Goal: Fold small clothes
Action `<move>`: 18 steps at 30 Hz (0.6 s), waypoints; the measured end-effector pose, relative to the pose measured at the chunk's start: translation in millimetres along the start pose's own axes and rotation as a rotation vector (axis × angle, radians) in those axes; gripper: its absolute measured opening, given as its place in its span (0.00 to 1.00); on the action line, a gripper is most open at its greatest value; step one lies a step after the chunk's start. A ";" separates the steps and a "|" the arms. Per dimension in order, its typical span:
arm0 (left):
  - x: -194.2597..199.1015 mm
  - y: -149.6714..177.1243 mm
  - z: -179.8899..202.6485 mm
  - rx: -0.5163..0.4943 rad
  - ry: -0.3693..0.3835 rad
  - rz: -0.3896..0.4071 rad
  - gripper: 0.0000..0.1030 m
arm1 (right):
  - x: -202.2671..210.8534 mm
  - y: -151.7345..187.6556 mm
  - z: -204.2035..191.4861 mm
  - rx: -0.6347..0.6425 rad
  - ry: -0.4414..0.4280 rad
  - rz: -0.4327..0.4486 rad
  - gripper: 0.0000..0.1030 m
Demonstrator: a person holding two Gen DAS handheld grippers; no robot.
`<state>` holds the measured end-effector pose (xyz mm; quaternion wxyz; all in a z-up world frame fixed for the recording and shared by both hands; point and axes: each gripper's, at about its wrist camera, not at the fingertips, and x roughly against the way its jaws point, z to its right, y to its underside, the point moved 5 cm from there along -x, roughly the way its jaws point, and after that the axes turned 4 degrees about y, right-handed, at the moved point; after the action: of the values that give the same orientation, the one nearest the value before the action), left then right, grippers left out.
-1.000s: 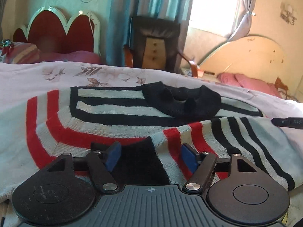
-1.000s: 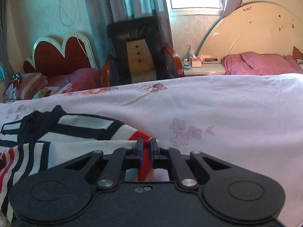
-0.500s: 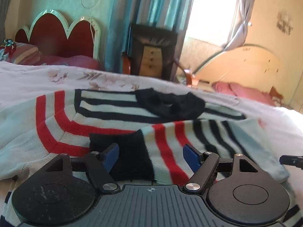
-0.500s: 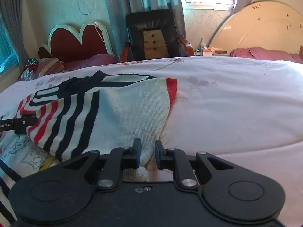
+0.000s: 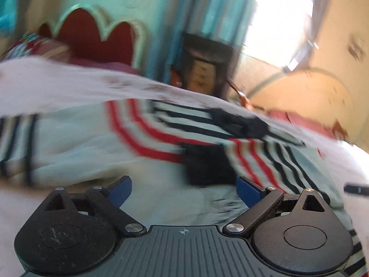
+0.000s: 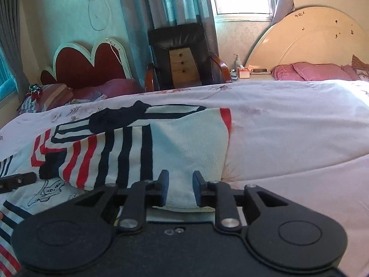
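Left gripper (image 5: 183, 190): your blue pads stand wide and are opening further, nothing between them; the black cuff (image 5: 207, 165) of the sweater's sleeve lies just beyond, released. That view is motion-blurred.

Right gripper (image 6: 178, 188): your jaws are narrowly parted and opening, with a fold of pale ribbed knit lying between the dark blue pads (image 6: 163, 188); whether they touch the cloth you cannot tell from this view, but the grip looks let go.

Sweater (image 6: 184, 143): knitted, ribbed, cream ground with red and navy stripes and a dark navy collar (image 6: 120, 117). It fills the centre-left of the right wrist frame, one side folded over the body so a straight edge with a red band runs down the middle. A line drawing of a cartoon animal (image 6: 46, 191) shows at lower left.

Bedspread (image 6: 288, 127): smooth pale pink cloth with faint flower prints, under the sweater.

Surroundings, upper frame: scalloped red headboard (image 6: 87, 64), black leather armchair (image 6: 180, 50), teal curtains (image 6: 170, 0), cream rounded headboard (image 6: 306, 37), pink pillows (image 6: 313, 71). The tip of the left gripper enters the right view at the left edge, lower.
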<state>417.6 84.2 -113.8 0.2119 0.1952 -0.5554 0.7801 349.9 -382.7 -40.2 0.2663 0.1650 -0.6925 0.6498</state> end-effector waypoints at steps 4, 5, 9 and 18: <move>45.2 2.3 -119.9 0.290 -0.112 0.070 0.67 | 4.7 9.8 -14.7 -0.007 0.012 -0.038 0.23; 54.3 4.4 -151.5 0.371 -0.150 0.088 0.67 | 5.9 11.5 -19.0 -0.010 0.013 -0.041 0.23; 83.5 10.8 -238.4 0.581 -0.231 0.188 0.67 | 8.9 13.5 -41.9 -0.018 0.012 -0.050 0.24; 87.9 8.2 -313.3 0.763 -0.206 0.299 0.57 | -7.9 -2.2 -95.6 -0.078 -0.004 -0.049 0.24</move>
<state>318.1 389.3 -168.9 -0.0477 0.2539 -0.2673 0.9283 372.4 -289.4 -41.7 0.2870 0.1729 -0.7135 0.6153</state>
